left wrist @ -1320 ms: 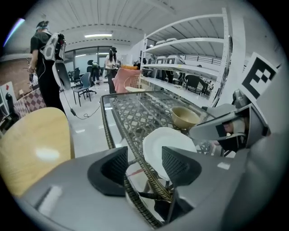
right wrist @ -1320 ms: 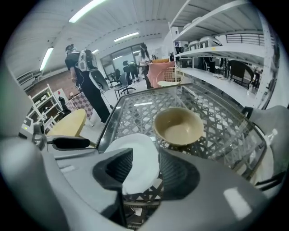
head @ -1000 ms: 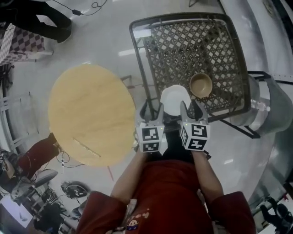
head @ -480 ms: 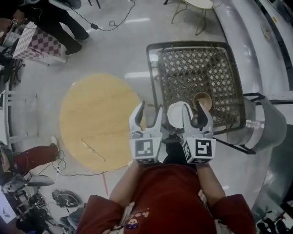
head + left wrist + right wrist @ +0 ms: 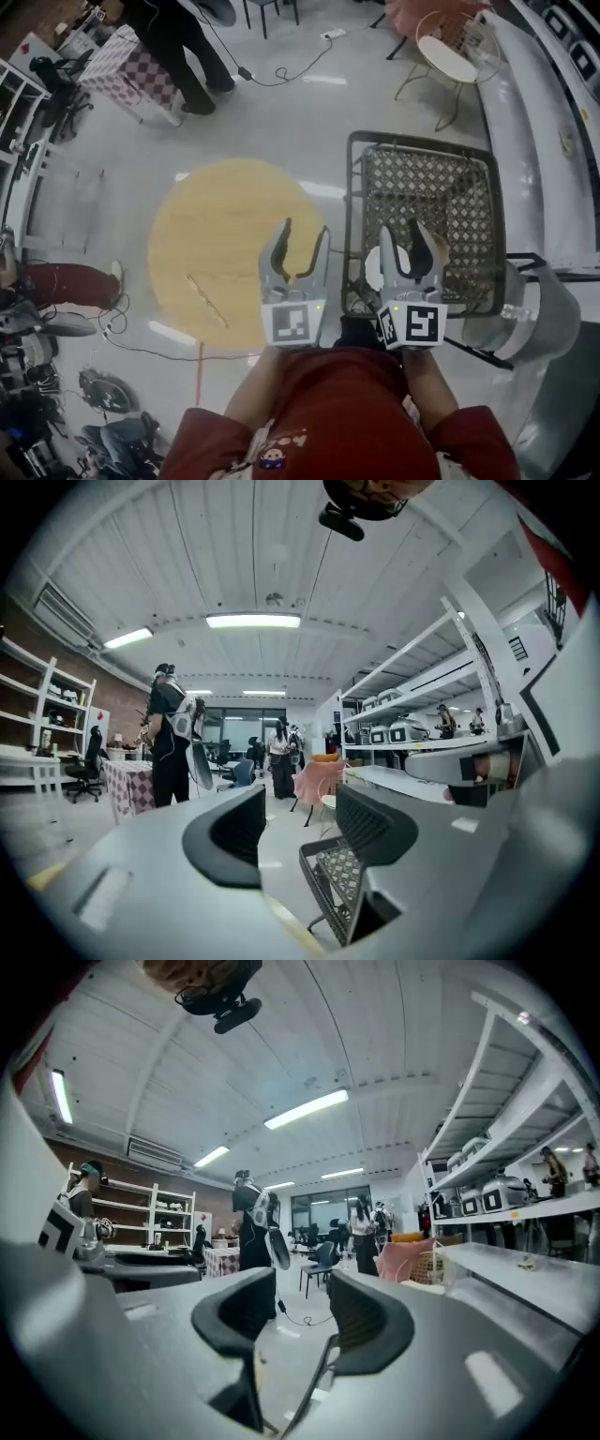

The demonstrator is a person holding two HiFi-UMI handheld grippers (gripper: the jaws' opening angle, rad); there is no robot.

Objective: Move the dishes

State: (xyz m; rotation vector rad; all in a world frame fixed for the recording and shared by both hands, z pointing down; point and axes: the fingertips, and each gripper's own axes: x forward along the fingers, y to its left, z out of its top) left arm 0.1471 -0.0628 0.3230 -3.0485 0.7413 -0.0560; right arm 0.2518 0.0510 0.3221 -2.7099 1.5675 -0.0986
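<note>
Head view, left to right.

- Far left of the left gripper and ahead: checked box [image 5: 131, 67] on the floor, with a person in black [image 5: 178, 37] standing just beside it.
- Round table [image 5: 216, 244], pale wood: to the left of the left gripper. Its right edge runs under that gripper's jaws as seen from above.
- Left gripper [image 5: 305, 236]: jaws released and spread wide, with nothing between them. Its own view looks level across the room. The gap shows floor and a corner of the lattice table low at the right jaw.
- Lattice table [image 5: 450, 197], dark frame, square: ahead of and below the right gripper, just to the right of the left gripper.
- Plate [image 5: 372, 272], white: on the lattice table at its near left. It is mostly covered by the right gripper's left jaw, with only a sliver showing beside it. Neither gripper touches it. Any other dish behind the right gripper cannot be made out.
- Right gripper [image 5: 403, 239]: jaws released and apart, empty. Its own view looks level, with only floor and distant people between the jaws.
- Chair [image 5: 448, 58], tan round seat: far ahead of the right gripper, beyond the lattice table.

Both grippers are held side by side close to the holder's chest, marker cubes facing up.
</note>
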